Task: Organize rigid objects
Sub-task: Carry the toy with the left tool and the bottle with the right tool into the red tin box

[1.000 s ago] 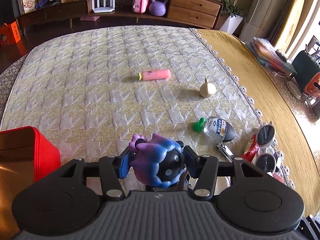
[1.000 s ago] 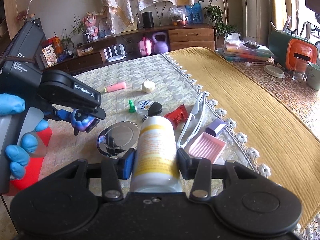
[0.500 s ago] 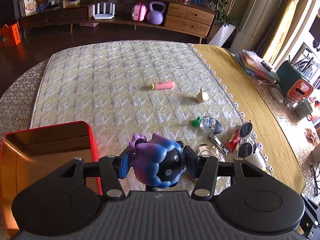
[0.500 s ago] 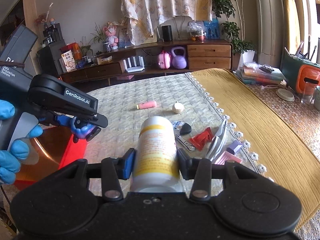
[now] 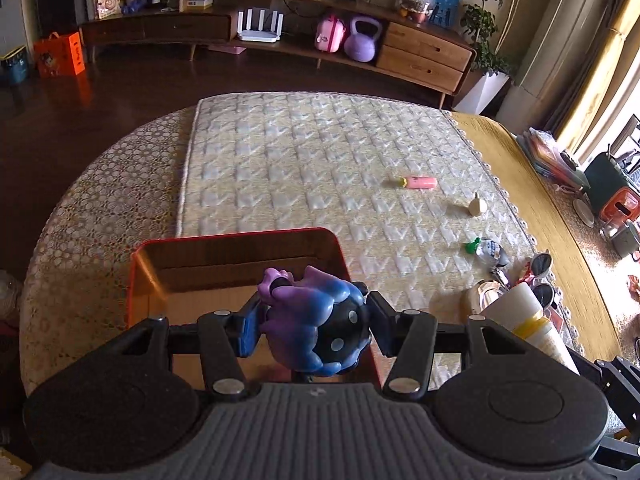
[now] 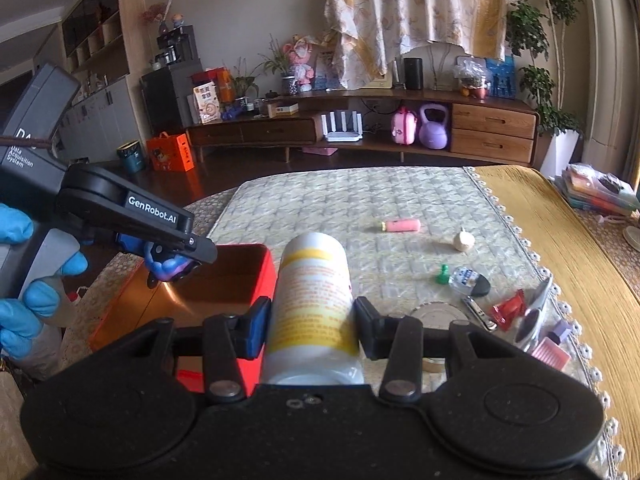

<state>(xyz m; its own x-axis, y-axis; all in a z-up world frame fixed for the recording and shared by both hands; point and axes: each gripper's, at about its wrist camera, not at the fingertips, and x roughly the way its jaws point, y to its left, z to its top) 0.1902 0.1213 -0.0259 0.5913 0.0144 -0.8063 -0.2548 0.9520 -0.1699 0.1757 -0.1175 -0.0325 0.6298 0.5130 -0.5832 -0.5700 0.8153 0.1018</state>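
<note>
On my left wrist view, the left tool (image 5: 311, 326) is clamped on a purple-and-blue toy figure (image 5: 316, 324), held over the open red box (image 5: 236, 236) sitting on the patterned surface (image 5: 304, 168). A pink tube (image 5: 420, 182) and a green pawn (image 5: 472, 245) lie well apart to the right.

On my right wrist view, the right tool (image 6: 309, 326) grips a white bottle with a yellow label (image 6: 312, 304), just right of the red box (image 6: 264, 276). A blue-gloved hand (image 6: 24, 280) carries the left tool (image 6: 172, 258) above that box.
</note>
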